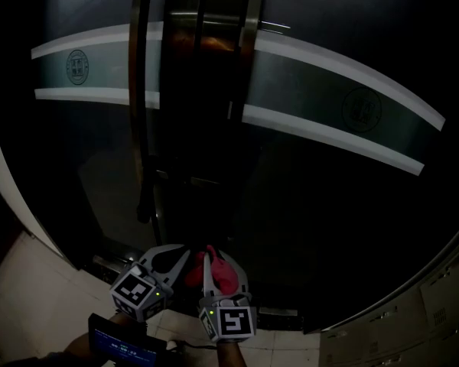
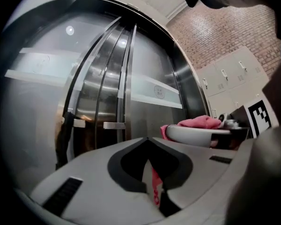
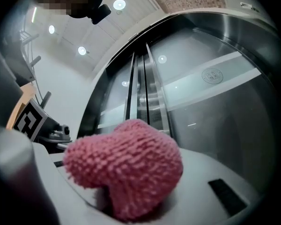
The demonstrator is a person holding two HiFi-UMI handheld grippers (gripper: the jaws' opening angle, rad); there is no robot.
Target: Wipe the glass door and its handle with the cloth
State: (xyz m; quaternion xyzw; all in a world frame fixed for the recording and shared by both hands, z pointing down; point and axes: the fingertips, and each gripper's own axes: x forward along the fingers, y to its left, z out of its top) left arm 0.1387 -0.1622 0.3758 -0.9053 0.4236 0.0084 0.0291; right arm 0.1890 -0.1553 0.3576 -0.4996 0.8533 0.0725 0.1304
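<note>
The dark glass door (image 1: 321,205) with frosted bands fills the head view, and a tall metal handle (image 1: 141,98) runs down its left leaf. Both grippers sit low in front of the door's bottom edge. My right gripper (image 1: 207,260) is shut on a bunched pink cloth (image 1: 218,272), which bulges over its jaws in the right gripper view as a knobbly pink cloth (image 3: 126,168). My left gripper (image 2: 147,139) is just to its left, jaws together at the tips with nothing in them. It points at the door's handles (image 2: 125,78). The cloth (image 2: 196,122) also shows at its right.
White lockers (image 1: 444,304) stand at the lower right, beside a brick wall (image 2: 225,32). Pale floor tiles (image 1: 30,297) lie at the lower left, with the door's floor track (image 1: 107,266) ahead. A small device with a blue screen (image 1: 122,346) sits by my left arm.
</note>
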